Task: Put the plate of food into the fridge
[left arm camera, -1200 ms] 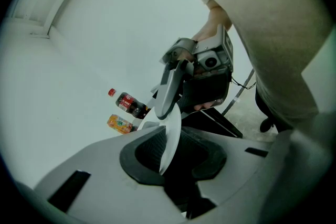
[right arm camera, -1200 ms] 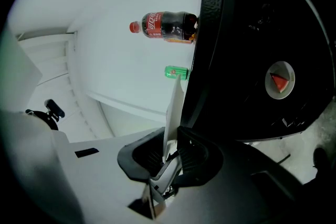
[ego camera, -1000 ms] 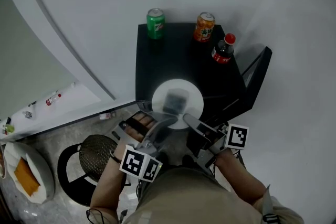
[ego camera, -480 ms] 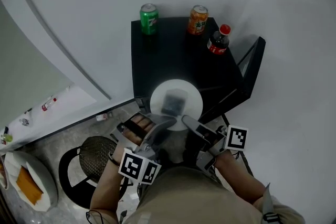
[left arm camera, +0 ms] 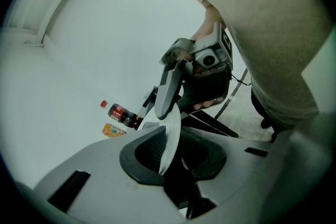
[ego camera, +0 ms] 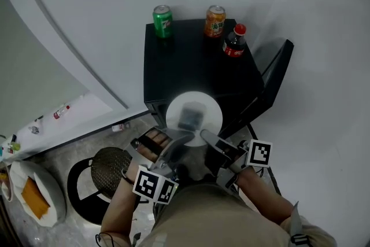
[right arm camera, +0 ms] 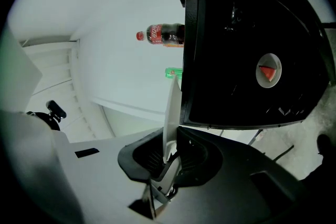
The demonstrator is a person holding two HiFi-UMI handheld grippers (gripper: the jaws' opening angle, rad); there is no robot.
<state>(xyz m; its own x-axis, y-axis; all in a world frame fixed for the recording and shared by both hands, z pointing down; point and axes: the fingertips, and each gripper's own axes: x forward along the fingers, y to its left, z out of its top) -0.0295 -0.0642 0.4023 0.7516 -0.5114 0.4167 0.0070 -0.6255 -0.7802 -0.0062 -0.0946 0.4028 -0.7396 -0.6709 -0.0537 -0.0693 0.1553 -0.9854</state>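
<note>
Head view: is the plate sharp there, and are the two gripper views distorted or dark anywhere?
Head view: the plate is soft, its food only a grey smudge. Left gripper view: strong wide-angle bending, black corners. Right gripper view: the same, and the black fridge shows little detail.

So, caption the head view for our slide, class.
Left gripper and right gripper hold a plate of food over a fridge bearing a green can, an orange can and a bottle.
</note>
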